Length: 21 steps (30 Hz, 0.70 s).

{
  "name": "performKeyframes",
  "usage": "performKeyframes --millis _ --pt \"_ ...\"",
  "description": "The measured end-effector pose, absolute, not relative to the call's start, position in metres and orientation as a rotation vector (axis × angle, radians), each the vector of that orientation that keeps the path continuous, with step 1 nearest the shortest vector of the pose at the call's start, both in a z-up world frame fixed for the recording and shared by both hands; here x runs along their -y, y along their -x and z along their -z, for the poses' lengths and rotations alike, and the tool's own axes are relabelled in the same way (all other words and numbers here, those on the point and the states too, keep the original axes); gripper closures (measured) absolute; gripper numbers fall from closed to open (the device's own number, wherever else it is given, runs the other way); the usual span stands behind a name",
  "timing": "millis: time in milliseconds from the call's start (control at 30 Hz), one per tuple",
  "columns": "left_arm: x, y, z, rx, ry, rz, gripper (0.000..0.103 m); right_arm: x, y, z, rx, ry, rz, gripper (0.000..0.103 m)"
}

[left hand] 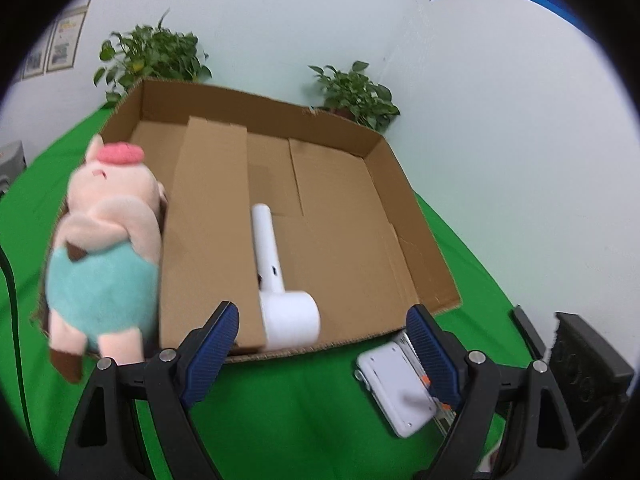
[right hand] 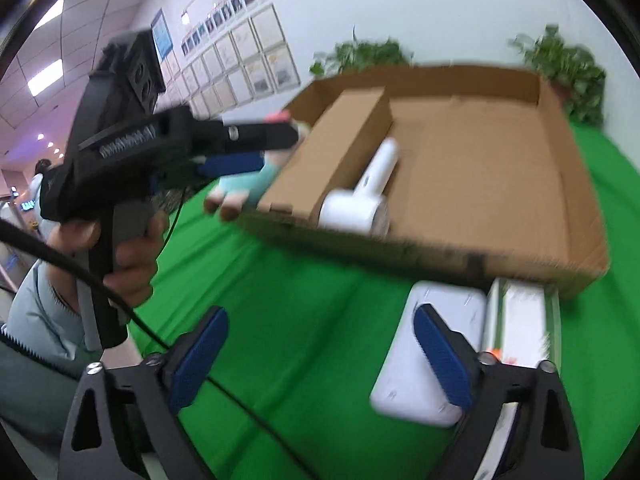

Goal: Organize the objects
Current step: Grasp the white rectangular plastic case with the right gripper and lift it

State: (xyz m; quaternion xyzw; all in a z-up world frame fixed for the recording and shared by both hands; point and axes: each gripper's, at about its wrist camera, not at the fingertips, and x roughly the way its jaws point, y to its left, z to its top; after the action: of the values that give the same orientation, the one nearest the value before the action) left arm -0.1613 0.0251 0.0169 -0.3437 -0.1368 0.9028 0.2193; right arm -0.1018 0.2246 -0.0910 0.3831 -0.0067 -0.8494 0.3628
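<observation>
Left wrist view: the left gripper stands wide apart with nothing held, its blue pads hovering over the near edge of a shallow cardboard box on the green cloth; between the fingers, further off, a white hair-dryer-shaped device lies inside the box beside a raised cardboard flap; a plush pig in a teal garment lies along the box's left side, its lower feet blurred; a white flat device rests on the cloth just outside the box, partly covered by the gripper's right-hand finger; two potted plants stand behind the box.

Right wrist view: the right gripper is released, jaws spread, gripping nothing; its right-hand pad overlaps the white flat device, though contact cannot be told through the blur; a clear-wrapped white package lies just beside that device, smeared and hard to read; the box and white dryer-shaped device are motion-blurred; at left a hand grips the other gripper's handle, and that gripper hides most of the pig.
</observation>
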Motion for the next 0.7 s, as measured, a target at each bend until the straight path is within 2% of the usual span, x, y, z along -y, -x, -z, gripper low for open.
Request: performKeyframes --millis 267,467,567,700 --pt "-0.053 0.157 0.006 0.373 1.049 -2.265 0.019 -0.247 0.114 0.118 0.031 -1.202 2.248 0.013" --pt "-0.078 0.163 0.032 0.442 1.131 -2.124 0.021 -0.272 0.119 0.121 -0.005 -1.277 2.332 0.013" --pt "-0.087 0.165 0.042 0.463 1.164 -2.070 0.028 -0.270 0.116 0.121 -0.053 -1.296 2.341 0.011" --pt "-0.082 0.170 0.052 0.541 1.197 -2.023 0.032 -0.257 0.113 0.124 -0.071 -1.301 2.309 0.009"
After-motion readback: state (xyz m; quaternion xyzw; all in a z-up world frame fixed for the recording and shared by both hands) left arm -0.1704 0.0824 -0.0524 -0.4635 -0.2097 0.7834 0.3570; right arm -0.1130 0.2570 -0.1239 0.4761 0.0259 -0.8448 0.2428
